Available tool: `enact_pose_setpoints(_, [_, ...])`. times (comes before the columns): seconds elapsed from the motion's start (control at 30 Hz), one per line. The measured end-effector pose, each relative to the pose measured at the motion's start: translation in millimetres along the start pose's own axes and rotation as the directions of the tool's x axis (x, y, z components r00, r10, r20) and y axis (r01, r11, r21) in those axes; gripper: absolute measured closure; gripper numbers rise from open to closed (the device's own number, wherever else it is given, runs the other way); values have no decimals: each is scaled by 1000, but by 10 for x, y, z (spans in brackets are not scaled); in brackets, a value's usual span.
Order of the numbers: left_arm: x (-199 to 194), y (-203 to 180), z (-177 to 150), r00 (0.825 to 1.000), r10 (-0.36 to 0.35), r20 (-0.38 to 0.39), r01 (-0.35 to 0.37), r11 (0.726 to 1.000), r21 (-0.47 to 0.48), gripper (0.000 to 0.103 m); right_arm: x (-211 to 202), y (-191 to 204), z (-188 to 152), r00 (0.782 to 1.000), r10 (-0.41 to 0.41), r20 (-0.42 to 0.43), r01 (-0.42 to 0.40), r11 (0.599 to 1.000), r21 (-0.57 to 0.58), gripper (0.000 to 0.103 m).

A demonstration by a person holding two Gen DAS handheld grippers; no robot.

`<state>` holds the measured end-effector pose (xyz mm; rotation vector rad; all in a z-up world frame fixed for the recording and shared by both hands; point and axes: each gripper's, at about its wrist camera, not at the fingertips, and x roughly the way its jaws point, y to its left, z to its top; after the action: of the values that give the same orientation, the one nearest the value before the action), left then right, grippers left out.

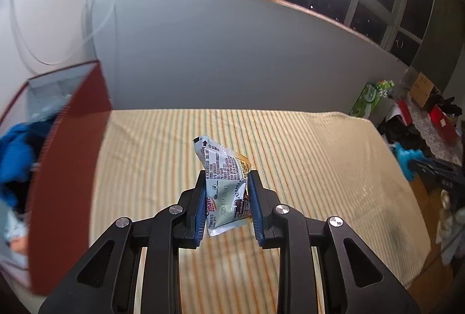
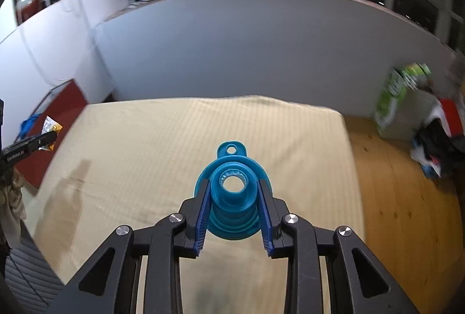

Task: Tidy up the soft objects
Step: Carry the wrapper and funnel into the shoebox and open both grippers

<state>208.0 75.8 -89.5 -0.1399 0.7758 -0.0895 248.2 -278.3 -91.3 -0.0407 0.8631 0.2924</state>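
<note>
We see a cream, orange-striped cloth (image 1: pixel 290 157), a dark red box (image 1: pixel 69 168), a silvery printed packet (image 1: pixel 226 186) and a blue funnel (image 2: pixel 232 197).

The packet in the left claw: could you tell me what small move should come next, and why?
Probably swing the left claw leftward until it is over the red box, then release. The packet is pinched clear above the striped cloth, and the open box beside it already holds blue fabric.
</note>
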Motion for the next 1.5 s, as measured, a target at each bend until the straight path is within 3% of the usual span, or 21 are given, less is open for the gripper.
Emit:
enact_pose_setpoints(0.13, [-322,126,-22,999,26,36,-25,1000,-15,79,-15,385,231,998,58,15,-57,996,-61,76])
enact_pose_setpoints(0.4, [-853,662,-127,983,165,82,-160,985,-69,79,46,1241,651,986,166,31,-158,971,-179,76])
enact_pose_setpoints(0.57, [-1069,1066,-181,953,283,108,-271,956,-111,79,153,1804,907,971,237,17,-227,945,-237,76])
enact_pose_setpoints(0.67, [-1101,1256,-230,921,370,121,-358,927,-112,79,208,2125,1076,962,272,7,-261,930,-260,76])
enact_pose_setpoints(0.73, [-1089,1364,-252,909,400,115,-388,914,-116,79,249,2363,1207,954,300,-1,-289,918,-273,75])
enact_pose_setpoints(0.93, [-1025,1630,-268,907,411,86,-399,907,-135,79,398,3119,1486,926,376,-28,-365,876,-316,75])
enact_pose_setpoints(1.1, [-1002,1654,-264,897,432,91,-423,900,-104,79,637,3729,1655,906,418,-66,-414,841,-348,75])
enact_pose_setpoints(1.23, [-1003,1687,-267,901,424,90,-414,904,-109,79,868,4203,1755,886,450,-109,-458,815,-354,75])
enact_pose_setpoints(1.5, [-937,1709,-251,905,419,77,-414,907,-79,78,1282,4914,1814,876,453,-163,-480,800,-361,75])
